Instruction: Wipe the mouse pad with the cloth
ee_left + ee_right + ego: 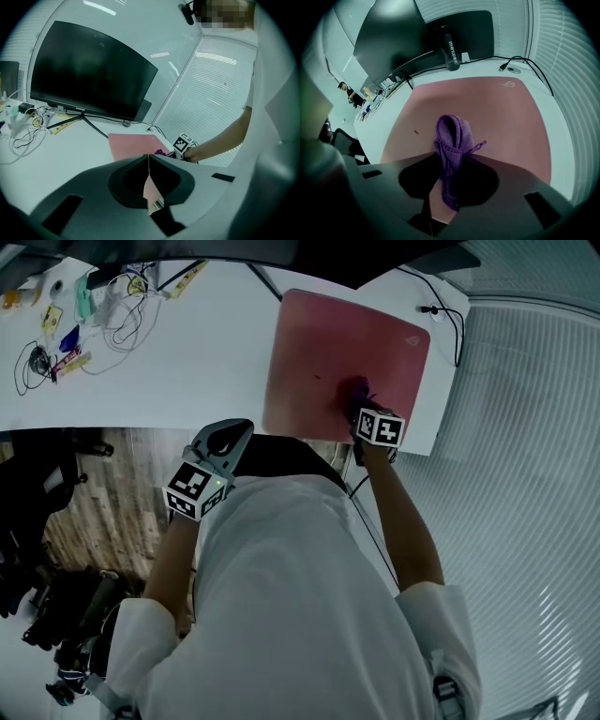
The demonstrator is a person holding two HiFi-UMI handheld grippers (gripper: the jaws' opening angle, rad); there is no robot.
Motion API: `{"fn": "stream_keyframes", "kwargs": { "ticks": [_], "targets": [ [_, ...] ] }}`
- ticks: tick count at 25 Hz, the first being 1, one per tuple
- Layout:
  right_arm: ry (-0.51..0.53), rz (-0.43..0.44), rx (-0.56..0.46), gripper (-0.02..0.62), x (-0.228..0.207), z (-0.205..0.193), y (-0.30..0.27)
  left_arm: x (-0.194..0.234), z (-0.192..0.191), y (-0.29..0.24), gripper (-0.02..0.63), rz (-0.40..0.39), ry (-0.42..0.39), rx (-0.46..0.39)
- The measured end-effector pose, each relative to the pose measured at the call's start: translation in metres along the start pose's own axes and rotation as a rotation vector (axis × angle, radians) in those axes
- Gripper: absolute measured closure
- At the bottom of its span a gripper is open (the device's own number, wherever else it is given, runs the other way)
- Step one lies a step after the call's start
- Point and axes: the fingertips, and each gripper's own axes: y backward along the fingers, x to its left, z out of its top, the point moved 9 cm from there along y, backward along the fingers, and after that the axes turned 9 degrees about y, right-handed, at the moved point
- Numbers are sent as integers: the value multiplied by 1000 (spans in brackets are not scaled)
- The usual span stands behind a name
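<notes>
Right hand-held gripper (448, 161) clamped on the purple cloth (453, 133) against the pink mouse pad (501, 112); even pressure and overlapping strokes should cover it; left hand-held gripper (149, 158) closed, empty.

**A:** Where is there room around the mouse pad (347, 348)?

**B:** To its left the white table (187, 367) lies bare, with wide passage for a gripper; most of the pad's own surface is open; to its right only a narrow strip of table shows.

**A:** What blocks?

**B:** Behind it stand a dark bottle (449, 46) and the monitor (93, 75), whose stand legs (79, 120) splay toward its far left corner; a black cable (527, 63) loops at its far right corner; far to its left lie tangled wires and small items (103, 301); at its near edge sits the right gripper (361, 407), clamped on the cloth (452, 136).
</notes>
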Motion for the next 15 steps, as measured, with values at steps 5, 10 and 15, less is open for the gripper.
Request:
{"fn": "stream_keyframes", "kwargs": {
  "ticks": [5, 10, 15],
  "targets": [
    [25, 33, 17, 477, 23, 11, -8, 13, 2, 7, 587, 10, 19, -12],
    [57, 71, 31, 477, 47, 23, -16, 24, 4, 13, 588, 21, 35, -22],
    [83, 115, 39, 477, 77, 34, -26, 35, 7, 22, 588, 35, 42, -34]
  ]
}}
